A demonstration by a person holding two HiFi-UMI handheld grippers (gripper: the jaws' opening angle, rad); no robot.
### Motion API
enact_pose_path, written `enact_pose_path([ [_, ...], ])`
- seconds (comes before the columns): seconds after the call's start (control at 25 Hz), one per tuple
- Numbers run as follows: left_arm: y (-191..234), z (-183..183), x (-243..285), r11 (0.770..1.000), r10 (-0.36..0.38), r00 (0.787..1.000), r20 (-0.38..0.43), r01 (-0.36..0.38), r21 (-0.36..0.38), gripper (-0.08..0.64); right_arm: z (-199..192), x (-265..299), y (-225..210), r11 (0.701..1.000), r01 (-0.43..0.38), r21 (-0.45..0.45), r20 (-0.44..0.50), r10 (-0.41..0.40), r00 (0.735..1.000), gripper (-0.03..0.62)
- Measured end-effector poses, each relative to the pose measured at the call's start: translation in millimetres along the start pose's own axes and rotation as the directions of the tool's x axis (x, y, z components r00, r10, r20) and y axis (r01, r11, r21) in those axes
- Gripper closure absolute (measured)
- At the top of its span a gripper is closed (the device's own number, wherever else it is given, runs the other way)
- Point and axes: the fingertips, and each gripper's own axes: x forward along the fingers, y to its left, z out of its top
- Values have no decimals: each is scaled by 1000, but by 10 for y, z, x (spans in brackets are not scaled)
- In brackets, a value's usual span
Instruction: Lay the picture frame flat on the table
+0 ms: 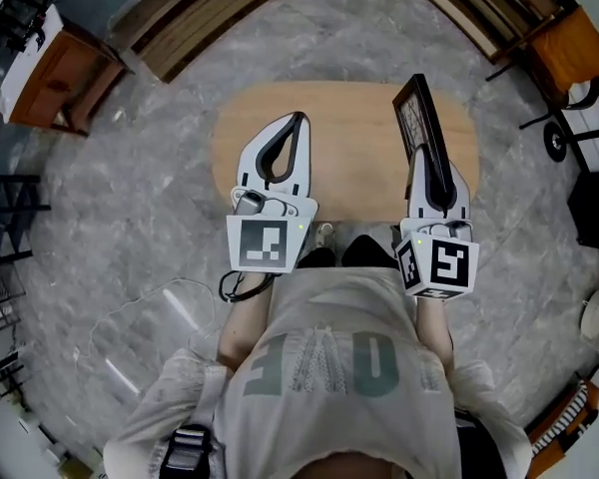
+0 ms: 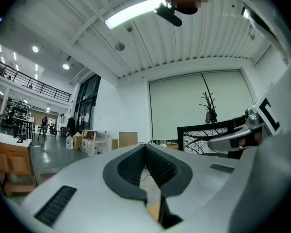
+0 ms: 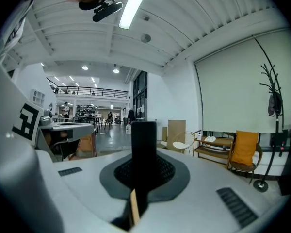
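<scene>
A black picture frame [image 1: 420, 118] stands upright on its edge over the right end of the oval wooden table [image 1: 349, 118]. My right gripper [image 1: 429, 163] is shut on its near edge. In the right gripper view the frame's dark edge [image 3: 144, 132] rises between the jaws of the right gripper [image 3: 144, 155]. The left gripper view shows the frame [image 2: 208, 134] at the right, with a branch picture in it. My left gripper [image 1: 299, 118] hovers over the table's left half. Its tips touch with nothing between them, as the left gripper view also shows for the left gripper [image 2: 145, 145].
A wooden cabinet [image 1: 55, 78] stands at the far left and long wooden planks [image 1: 200, 18] lie beyond the table. An orange desk [image 1: 574, 48] and a wheeled cart [image 1: 579, 133] are at the right. The floor is grey stone.
</scene>
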Motion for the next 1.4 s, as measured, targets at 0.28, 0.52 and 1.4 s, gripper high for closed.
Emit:
enact_pose_path([
  [0.28, -70, -15, 2, 999, 24, 1000, 0, -24, -25, 551, 165, 78, 39, 999, -48, -12, 47, 48, 998, 575],
  [0.52, -242, 25, 89, 999, 42, 999, 10, -42, -6, 551, 160, 7, -52, 997, -80, 7, 64, 79, 995, 575],
  [1.4, -554, 112, 340, 996, 83, 996, 43, -85, 39, 551, 230, 48, -501, 994, -104, -22, 105, 105, 989, 575],
])
